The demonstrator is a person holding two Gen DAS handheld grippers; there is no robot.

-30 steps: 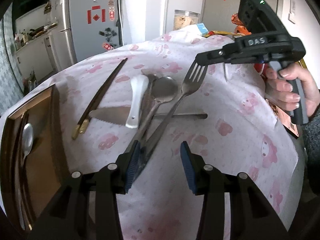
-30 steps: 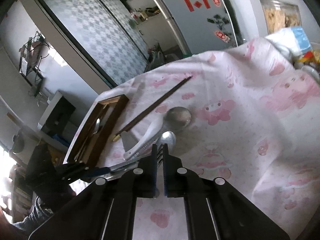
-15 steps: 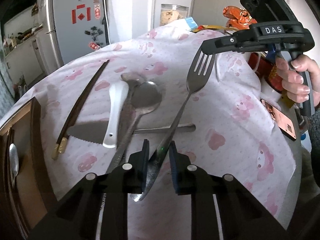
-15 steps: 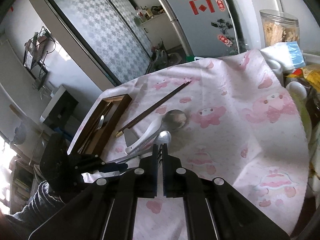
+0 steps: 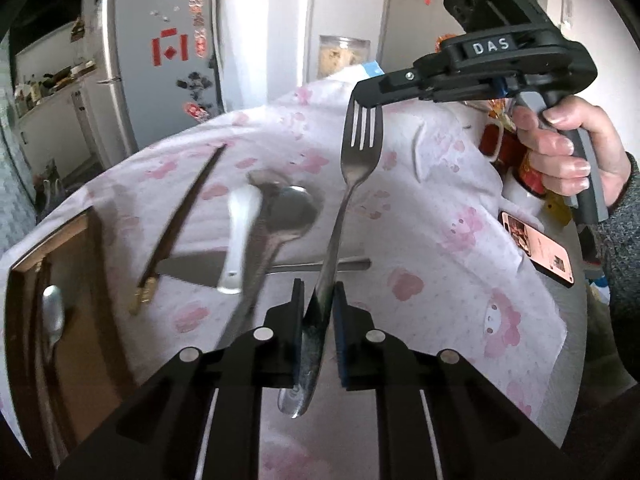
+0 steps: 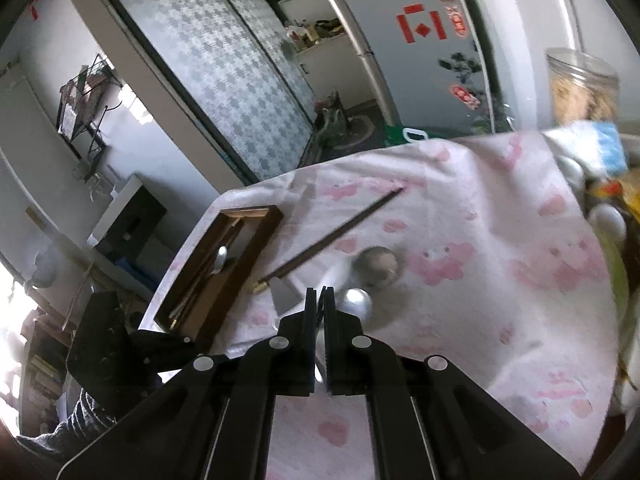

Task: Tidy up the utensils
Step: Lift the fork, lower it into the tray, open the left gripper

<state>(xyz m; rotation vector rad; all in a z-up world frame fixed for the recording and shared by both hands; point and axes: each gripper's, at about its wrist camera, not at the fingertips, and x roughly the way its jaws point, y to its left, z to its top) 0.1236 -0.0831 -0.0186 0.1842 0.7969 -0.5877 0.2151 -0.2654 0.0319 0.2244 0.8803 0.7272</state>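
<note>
Holding one stainless steel fork at both ends, above the pink-patterned white tablecloth.

Left wrist view: the left gripper has its blue-padded jaws closed on the fork's handle, while the right gripper pinches the tines; beneath lie dark chopsticks, a white ceramic spoon and a metal spoon, with a brown wooden tray at left. Right wrist view: the right gripper shows jaws nearly together on the fork tips, tray beyond.
</note>
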